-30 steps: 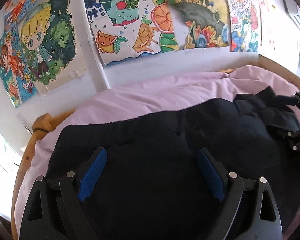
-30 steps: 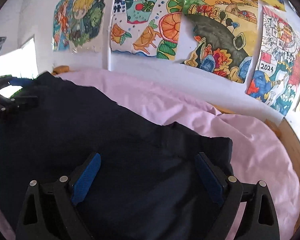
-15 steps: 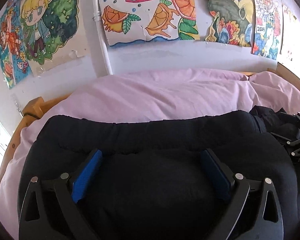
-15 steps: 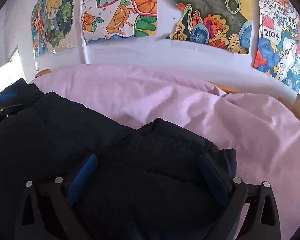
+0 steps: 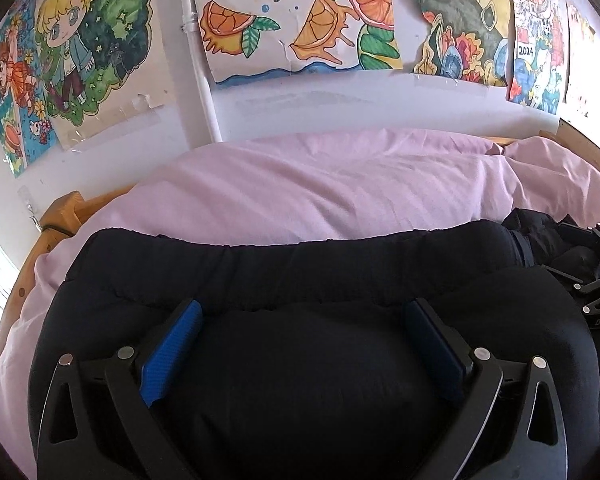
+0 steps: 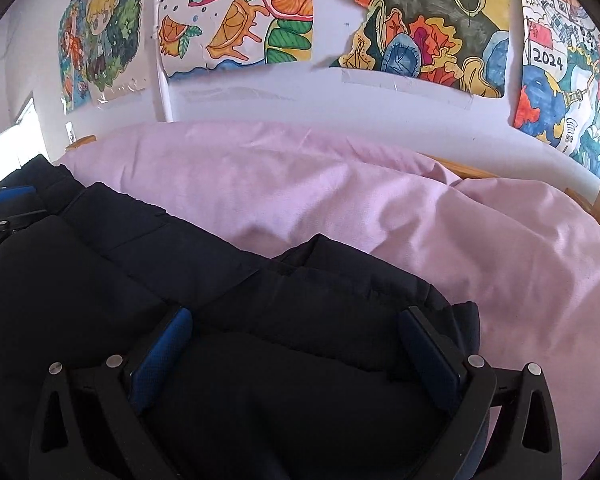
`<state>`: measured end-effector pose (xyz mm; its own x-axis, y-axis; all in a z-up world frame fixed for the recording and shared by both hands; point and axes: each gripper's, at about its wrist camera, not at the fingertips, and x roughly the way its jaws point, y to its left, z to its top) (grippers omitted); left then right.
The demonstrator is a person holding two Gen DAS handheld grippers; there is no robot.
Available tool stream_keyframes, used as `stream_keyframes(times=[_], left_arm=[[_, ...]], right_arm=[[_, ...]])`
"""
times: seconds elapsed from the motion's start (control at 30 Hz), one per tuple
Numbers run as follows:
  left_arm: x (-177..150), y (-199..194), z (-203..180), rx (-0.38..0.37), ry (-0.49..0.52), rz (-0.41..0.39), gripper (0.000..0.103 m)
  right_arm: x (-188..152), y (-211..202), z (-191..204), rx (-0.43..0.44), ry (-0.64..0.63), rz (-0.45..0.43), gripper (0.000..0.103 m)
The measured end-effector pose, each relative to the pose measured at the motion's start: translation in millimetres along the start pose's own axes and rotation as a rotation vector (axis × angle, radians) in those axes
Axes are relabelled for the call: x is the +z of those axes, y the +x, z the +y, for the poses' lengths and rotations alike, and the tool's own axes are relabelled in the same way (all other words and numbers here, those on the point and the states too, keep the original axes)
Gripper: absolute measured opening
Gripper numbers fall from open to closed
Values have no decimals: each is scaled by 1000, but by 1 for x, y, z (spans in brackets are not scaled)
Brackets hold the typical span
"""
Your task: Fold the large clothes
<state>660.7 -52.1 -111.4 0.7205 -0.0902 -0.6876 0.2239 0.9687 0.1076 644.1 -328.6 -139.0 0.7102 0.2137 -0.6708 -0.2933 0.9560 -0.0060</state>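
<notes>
Left tongs [image 5: 304, 332] spread wide, blue pads [image 5: 172, 348] pressed down onto the black padded jacket [image 5: 300, 380], nothing pinched; right tongs [image 6: 296, 344] also wide, resting on the jacket's bunched right end. Jacket lies folded lengthwise across the pink duvet [image 5: 320, 188] on a wooden-framed bed [image 5: 60, 208]. Behind it, colourful drawings [image 6: 236, 16] taped to the white wall [image 6: 300, 100].

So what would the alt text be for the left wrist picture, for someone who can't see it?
A bulky dark garment lies folded on a pink-covered bed, with the left gripper open wide over it. The right gripper shows at the garment's right end. Colourful hand-drawn posters line the white wall behind.
</notes>
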Motion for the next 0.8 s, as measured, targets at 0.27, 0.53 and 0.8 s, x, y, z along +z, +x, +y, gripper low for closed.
stream_keyframes(times=[0.27, 0.53, 0.8], left_arm=[[-1, 3, -2, 14, 13, 9, 102], [-3, 11, -3, 31, 22, 16, 102], [-3, -4, 10, -38, -18, 1, 102]], right_arm=[[-2, 2, 1, -9, -4, -10, 103], [-7, 6, 2, -22, -4, -27, 103], [-1, 4, -1, 9, 2, 8, 103]])
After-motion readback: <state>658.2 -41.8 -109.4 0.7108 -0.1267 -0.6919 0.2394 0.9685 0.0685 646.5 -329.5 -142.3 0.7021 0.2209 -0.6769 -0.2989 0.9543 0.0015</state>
